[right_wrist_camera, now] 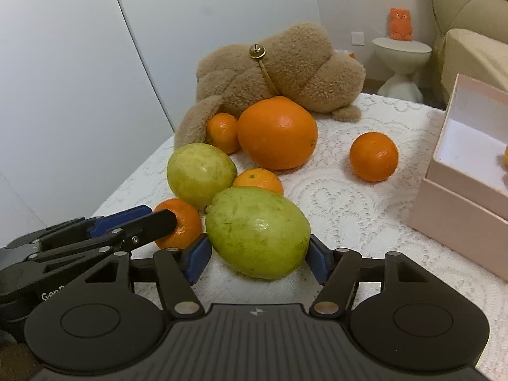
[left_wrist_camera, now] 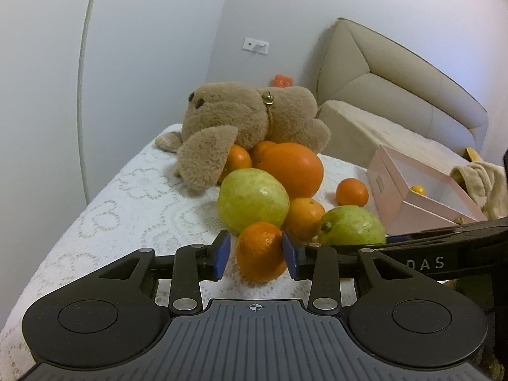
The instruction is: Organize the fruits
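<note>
Fruit lies in a pile on a white lace cloth (left_wrist_camera: pixel 120 197). My left gripper (left_wrist_camera: pixel 255 255) has its blue pads around a small tangerine (left_wrist_camera: pixel 260 250), which also shows in the right wrist view (right_wrist_camera: pixel 182 225); the right pad touches it, the left pad stands slightly off. My right gripper (right_wrist_camera: pixel 258 254) has its pads against both sides of a green guava (right_wrist_camera: pixel 258 230), which also shows in the left wrist view (left_wrist_camera: pixel 350 225). A second guava (left_wrist_camera: pixel 252 200) and a big orange (left_wrist_camera: pixel 292 168) lie behind.
A brown plush toy (left_wrist_camera: pixel 247 117) lies behind the pile. Several more tangerines sit around it, one alone (right_wrist_camera: pixel 374 156). An open pink box (right_wrist_camera: pixel 470 158) with fruit inside stands at the right. A beige sofa (left_wrist_camera: pixel 397 95) is behind.
</note>
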Demonstrator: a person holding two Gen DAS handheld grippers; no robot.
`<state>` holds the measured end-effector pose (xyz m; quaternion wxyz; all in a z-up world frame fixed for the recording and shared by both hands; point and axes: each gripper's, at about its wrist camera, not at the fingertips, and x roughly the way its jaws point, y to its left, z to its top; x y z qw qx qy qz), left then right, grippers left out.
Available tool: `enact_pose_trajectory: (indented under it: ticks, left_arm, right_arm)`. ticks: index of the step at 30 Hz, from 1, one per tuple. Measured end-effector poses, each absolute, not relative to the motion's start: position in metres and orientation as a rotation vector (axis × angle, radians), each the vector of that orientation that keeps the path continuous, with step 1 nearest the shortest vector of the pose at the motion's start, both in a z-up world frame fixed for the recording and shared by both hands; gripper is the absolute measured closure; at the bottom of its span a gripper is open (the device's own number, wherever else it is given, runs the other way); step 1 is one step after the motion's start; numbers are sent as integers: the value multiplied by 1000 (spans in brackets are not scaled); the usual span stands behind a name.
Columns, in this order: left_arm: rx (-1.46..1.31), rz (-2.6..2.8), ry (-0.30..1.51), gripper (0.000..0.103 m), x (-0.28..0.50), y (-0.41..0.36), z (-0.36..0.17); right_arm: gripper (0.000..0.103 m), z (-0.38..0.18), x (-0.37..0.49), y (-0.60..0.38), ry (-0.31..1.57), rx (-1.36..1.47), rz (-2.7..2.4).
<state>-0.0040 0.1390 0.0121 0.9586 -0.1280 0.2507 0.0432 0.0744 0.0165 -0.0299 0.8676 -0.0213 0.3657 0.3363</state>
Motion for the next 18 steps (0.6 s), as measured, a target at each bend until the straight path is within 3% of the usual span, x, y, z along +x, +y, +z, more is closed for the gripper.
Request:
enact_pose_trajectory:
  ticks: [11,18]
  left_arm:
    - [-273,69,530,61,2,137,5]
    - [-261,75,542,57,8,133,3]
  right_arm:
    - [39,-16,42,-55,654,-34,443]
    - [39,-40,35,-104,682,7,316]
